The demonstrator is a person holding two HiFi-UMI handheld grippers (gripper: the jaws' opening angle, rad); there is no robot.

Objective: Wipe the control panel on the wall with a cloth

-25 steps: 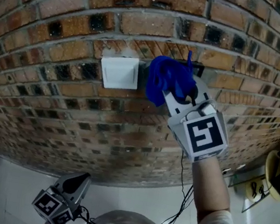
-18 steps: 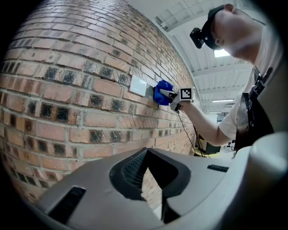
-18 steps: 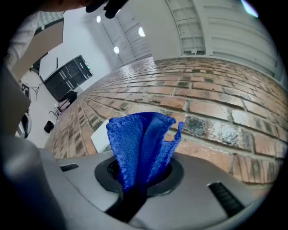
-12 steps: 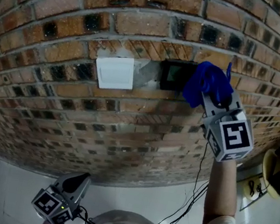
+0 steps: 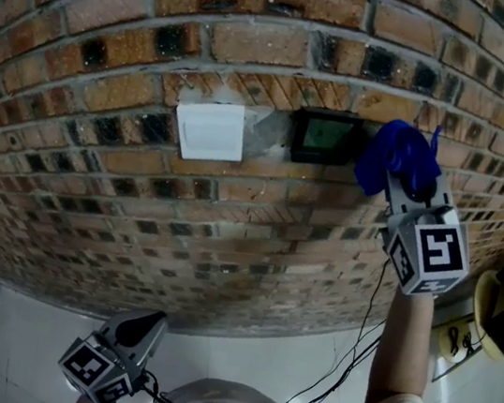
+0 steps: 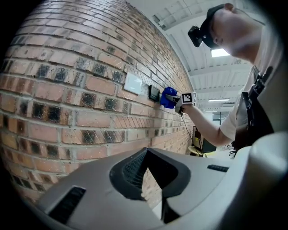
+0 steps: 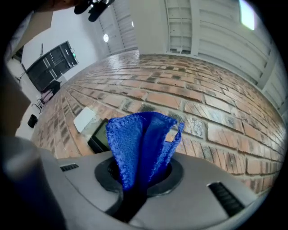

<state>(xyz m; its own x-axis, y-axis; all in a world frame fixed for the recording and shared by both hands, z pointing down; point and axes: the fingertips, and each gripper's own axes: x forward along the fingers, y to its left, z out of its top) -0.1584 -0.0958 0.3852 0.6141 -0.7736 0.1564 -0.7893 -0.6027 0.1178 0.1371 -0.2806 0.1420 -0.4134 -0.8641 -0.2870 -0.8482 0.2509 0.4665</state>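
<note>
No brand or legible writing shows. The only printed marks are the black-and-white square markers on the tools' cubes, and the control panel's [image 5: 324, 136] greenish screen is too small to read.

The panel is a dark, square-framed unit set in the rough brick wall [image 5: 258, 45], just right of a plain white switch plate [image 5: 209, 130]. The right tool [image 5: 412, 188] is clamped on a blue cloth [image 5: 394, 157], a nubby, towel-like fabric bunched into upright folds. The cloth lies against the bricks just right of the panel, at its edge; whether it touches the frame cannot be told.

The right gripper view shows what the head view does not. The cloth rises from the round hollow between the closed jaws, and the panel and white plate sit to its left on the wall.

The left tool [image 5: 144, 329] hangs low and near, well apart from the wall fittings. Its own view shows smooth grey jaws drawn together at the tips with nothing held. A sliver of brick shows through the hollow beside a mesh-textured pad. That view alone shows the person side-on, arm raised to the wall, under a ceiling with lit panels.

A thin dark cable [image 5: 357, 345] hangs below the right forearm [image 5: 403, 343].
</note>
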